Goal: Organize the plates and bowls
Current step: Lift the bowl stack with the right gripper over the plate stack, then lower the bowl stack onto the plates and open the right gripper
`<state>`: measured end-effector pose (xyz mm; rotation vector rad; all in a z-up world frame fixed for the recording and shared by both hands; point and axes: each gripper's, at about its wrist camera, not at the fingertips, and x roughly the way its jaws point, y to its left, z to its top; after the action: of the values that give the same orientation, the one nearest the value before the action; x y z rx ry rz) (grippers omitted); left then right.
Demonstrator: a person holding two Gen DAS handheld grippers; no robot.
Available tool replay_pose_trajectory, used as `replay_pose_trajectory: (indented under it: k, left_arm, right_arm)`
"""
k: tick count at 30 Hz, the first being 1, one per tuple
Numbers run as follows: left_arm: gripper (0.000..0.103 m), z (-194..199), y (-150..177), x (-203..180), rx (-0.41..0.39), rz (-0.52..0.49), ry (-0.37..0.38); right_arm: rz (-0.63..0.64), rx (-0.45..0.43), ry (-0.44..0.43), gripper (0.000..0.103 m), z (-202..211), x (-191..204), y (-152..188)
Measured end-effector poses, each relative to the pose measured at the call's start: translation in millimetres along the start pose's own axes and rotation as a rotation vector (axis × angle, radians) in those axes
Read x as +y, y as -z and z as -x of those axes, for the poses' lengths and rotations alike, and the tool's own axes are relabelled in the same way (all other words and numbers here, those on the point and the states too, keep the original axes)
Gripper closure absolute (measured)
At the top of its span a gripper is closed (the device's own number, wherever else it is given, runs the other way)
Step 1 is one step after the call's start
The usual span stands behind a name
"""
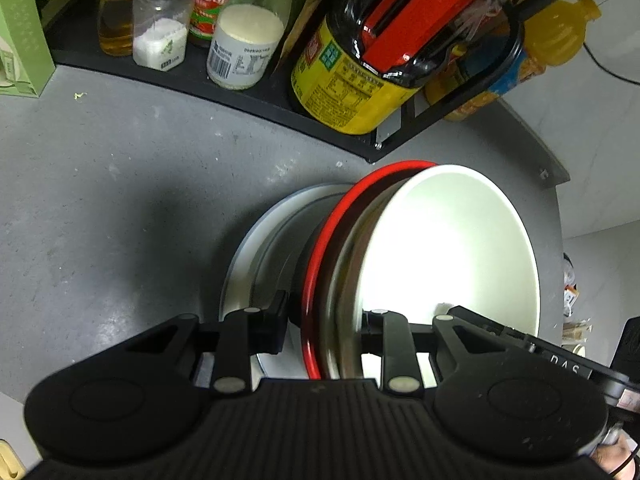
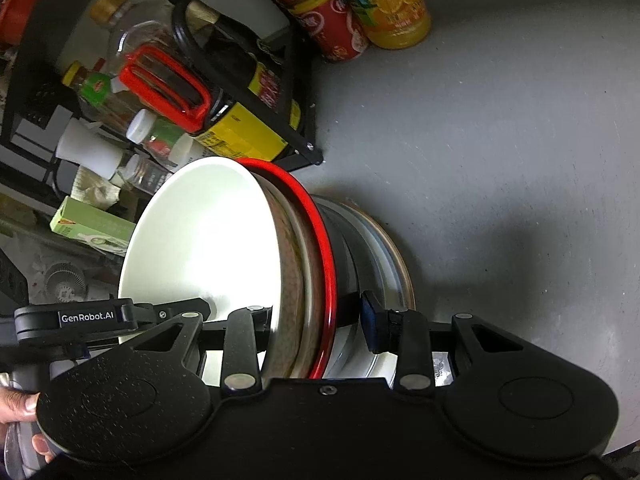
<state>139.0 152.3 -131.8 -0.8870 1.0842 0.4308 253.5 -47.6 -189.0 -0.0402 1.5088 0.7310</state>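
Here, white bowl (image 1: 448,248) in red-rimmed bowl (image 1: 320,264).

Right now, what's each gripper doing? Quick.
Left gripper: shut on the nested bowl stack, fingers either side of its rims.
Right gripper: shut on the same nested bowl stack, from the opposite side.

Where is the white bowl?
The white bowl is on top of the stack, nested in the red bowl, between both grippers, near the black rack.
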Motion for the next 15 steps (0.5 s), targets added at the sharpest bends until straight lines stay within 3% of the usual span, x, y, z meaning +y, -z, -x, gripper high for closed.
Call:
replay_pose_trajectory:
  k: [15]
  left_arm:
    - [0.076,-4.8,-8.0,1.6,0.029,-0.016,-0.004]
  right_arm:
    - [-0.041,0.007,0.003,0.068,-4.7,-2.6,3.9]
